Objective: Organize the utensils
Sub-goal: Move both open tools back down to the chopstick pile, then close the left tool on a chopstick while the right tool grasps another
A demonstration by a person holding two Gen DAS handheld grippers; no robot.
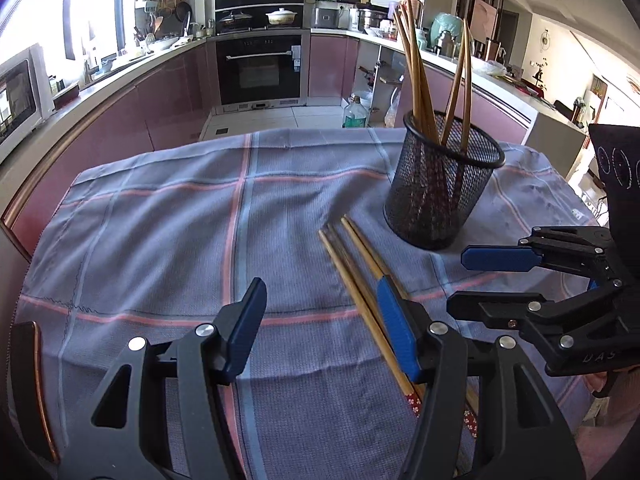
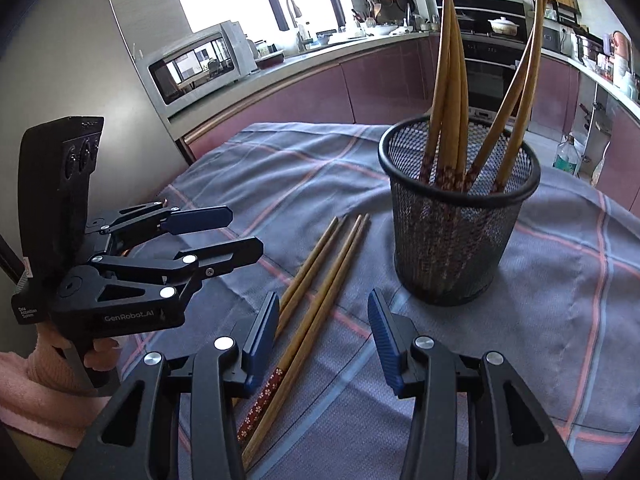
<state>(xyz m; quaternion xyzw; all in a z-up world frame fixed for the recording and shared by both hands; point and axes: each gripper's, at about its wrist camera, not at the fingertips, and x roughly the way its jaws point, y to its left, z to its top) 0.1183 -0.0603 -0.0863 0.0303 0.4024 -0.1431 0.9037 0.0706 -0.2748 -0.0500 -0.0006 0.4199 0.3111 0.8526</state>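
Four loose chopsticks lie flat on the checked cloth, just beside the mesh holder at its 8 o'clock, long axes running from 7 o'clock to 1 o'clock in the right wrist view. The right gripper is nearer: its fingers are spread and empty, with one pair lying between them and the other pair under the left finger. The left gripper, likewise spread and empty, has the bundle under its right finger, at 3 o'clock of its gap.

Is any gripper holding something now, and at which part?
Nothing is held: left gripper and right gripper are open above loose chopsticks on the cloth.
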